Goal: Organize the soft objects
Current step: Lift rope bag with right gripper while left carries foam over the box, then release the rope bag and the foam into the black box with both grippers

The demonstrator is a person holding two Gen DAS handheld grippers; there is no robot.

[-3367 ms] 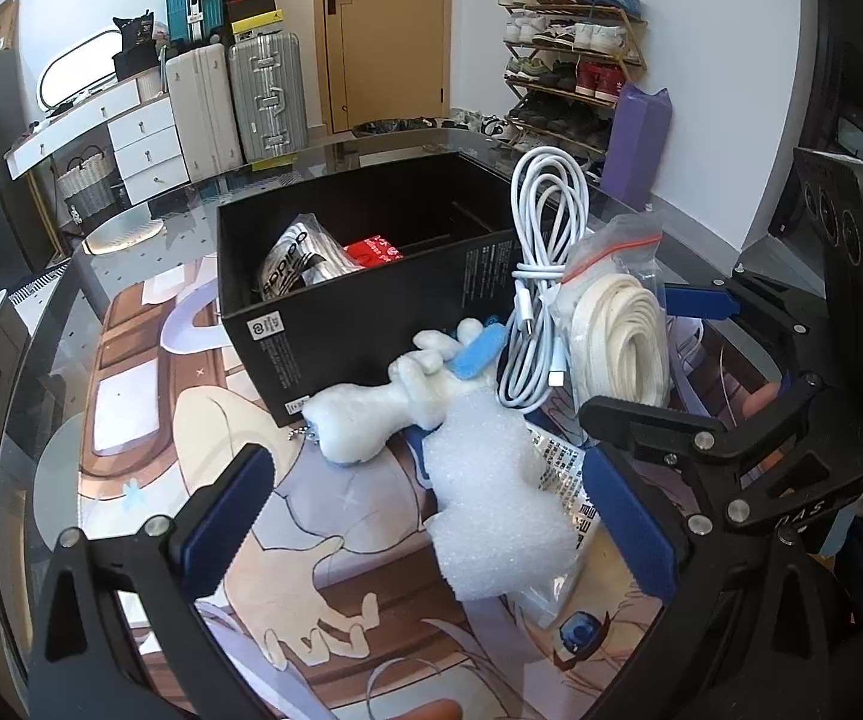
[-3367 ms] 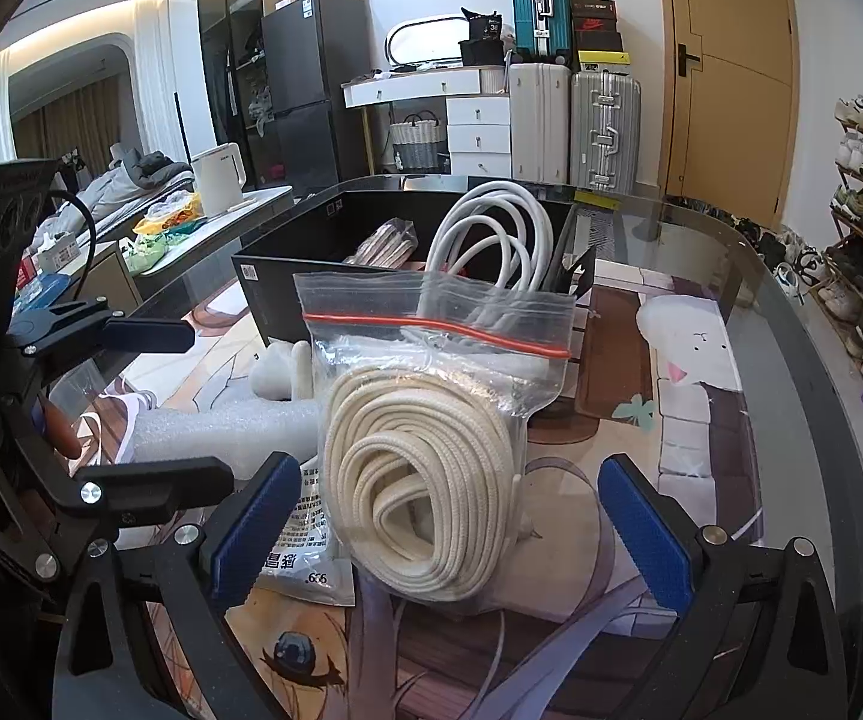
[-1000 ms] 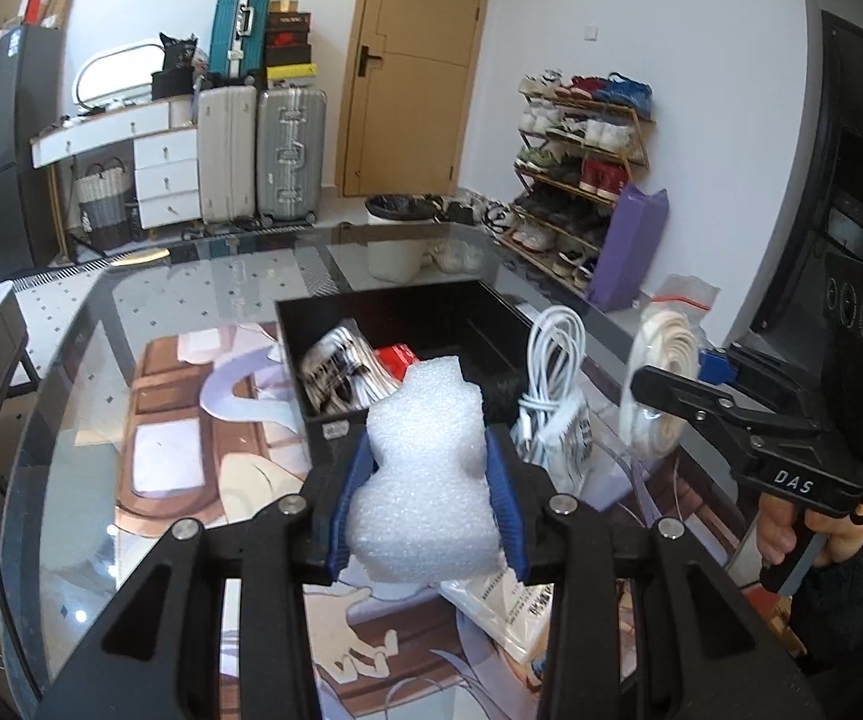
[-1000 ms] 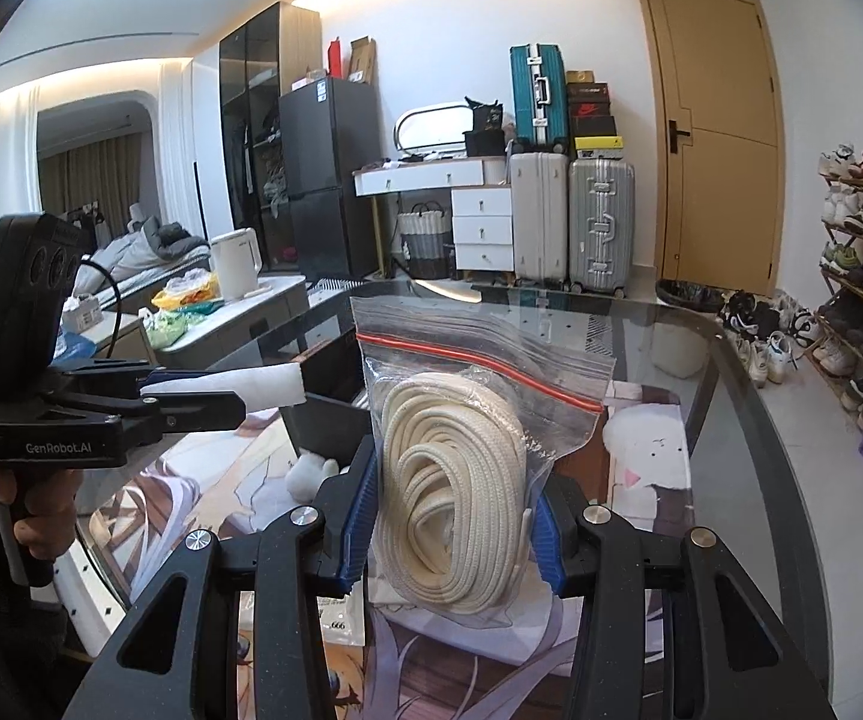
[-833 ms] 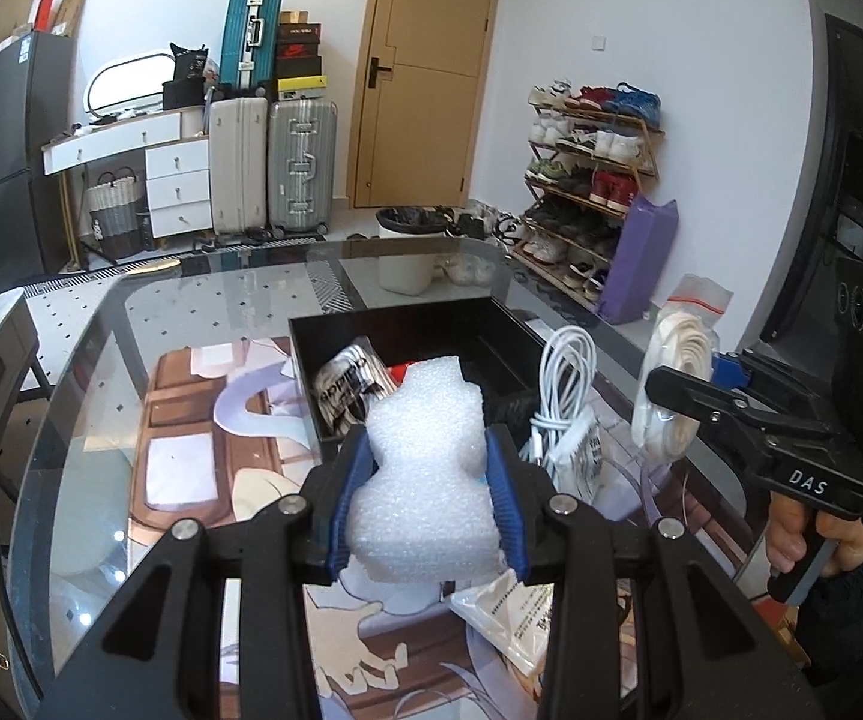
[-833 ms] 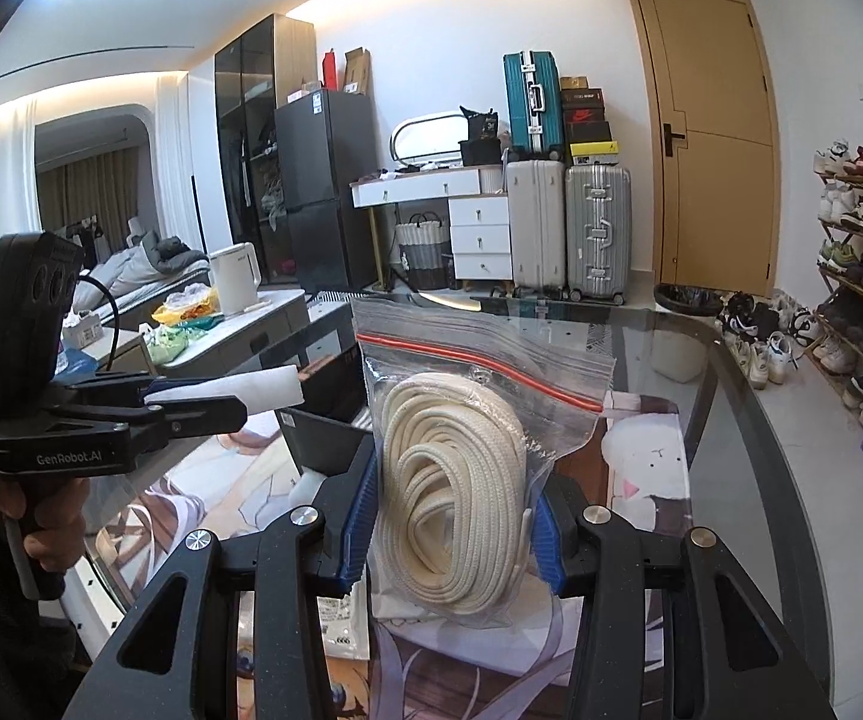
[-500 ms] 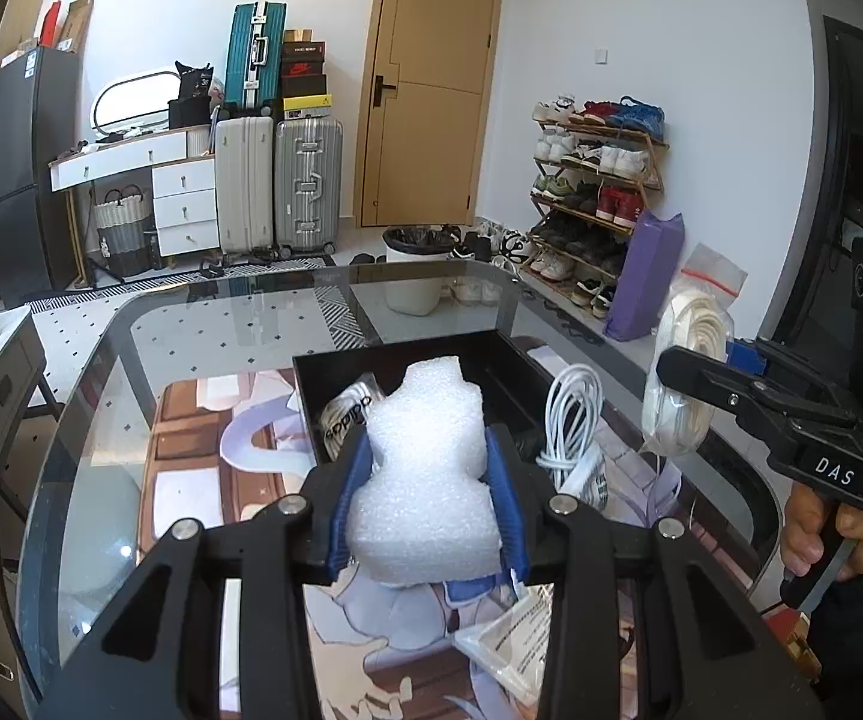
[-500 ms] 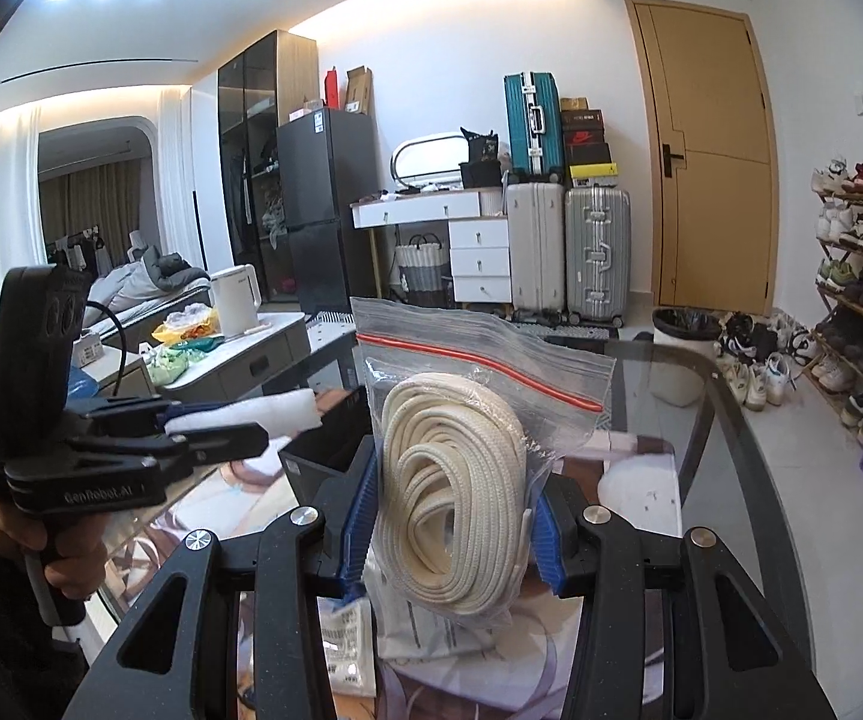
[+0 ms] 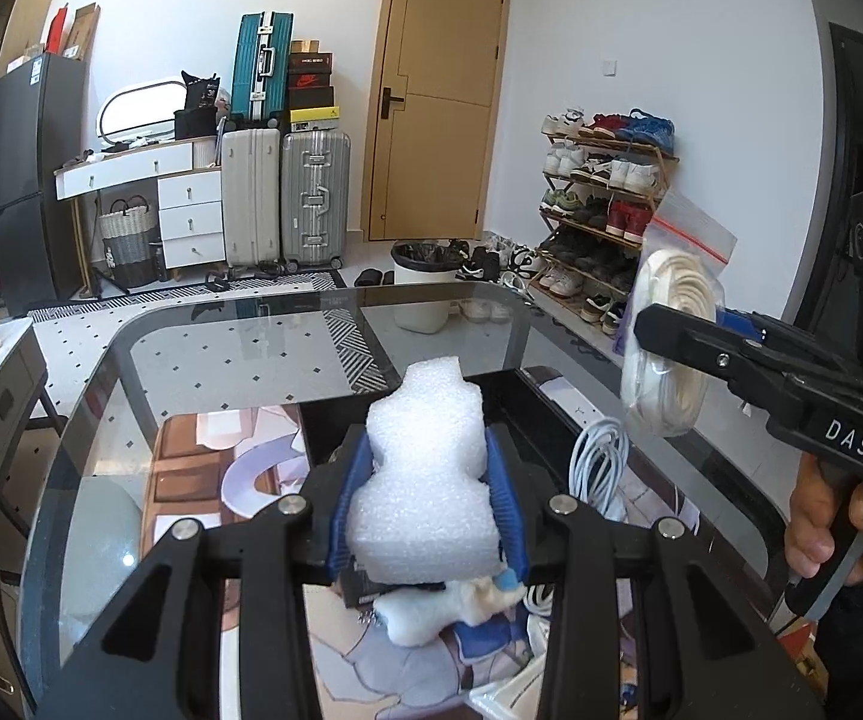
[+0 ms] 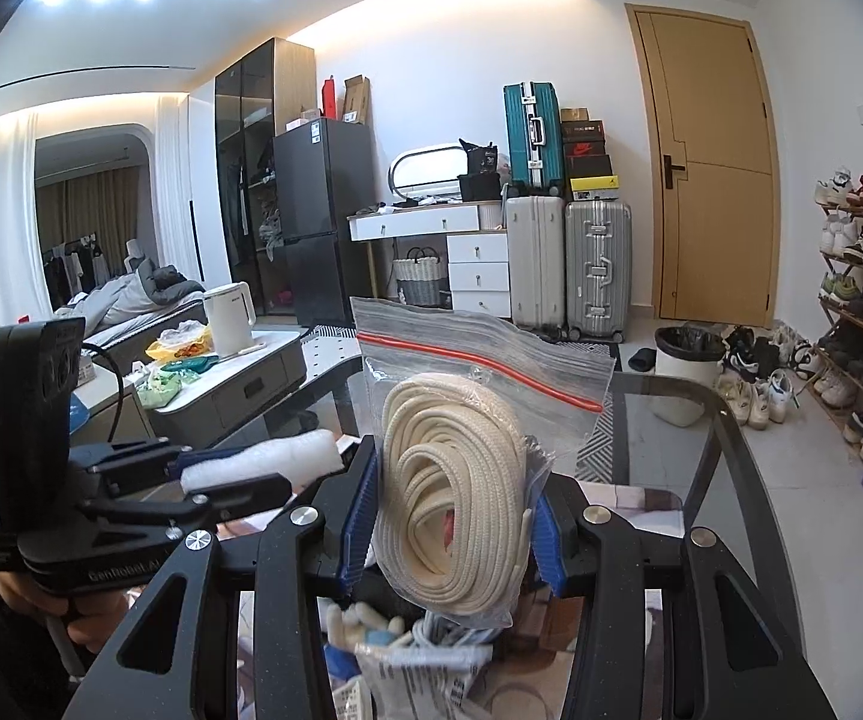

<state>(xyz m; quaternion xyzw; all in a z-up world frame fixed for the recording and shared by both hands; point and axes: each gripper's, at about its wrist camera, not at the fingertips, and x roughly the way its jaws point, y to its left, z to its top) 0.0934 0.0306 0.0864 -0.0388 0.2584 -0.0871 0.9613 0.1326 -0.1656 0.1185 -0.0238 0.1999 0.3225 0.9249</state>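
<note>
White foam block is sitting clamped in your left gripper above the black box, while your right gripper is squeezing the bagged rope aloft; next you are likely lowering both into the box.

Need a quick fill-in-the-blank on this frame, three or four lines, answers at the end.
1. The left gripper is shut on a white piece of ____.
2. The right gripper holds a clear zip bag containing a coiled cream ____.
3. The seal strip across the top of that bag is ____ in colour.
4. On the glass table, below the left gripper, stands an open ____ box.

Missing words: foam; rope; red; black
</note>
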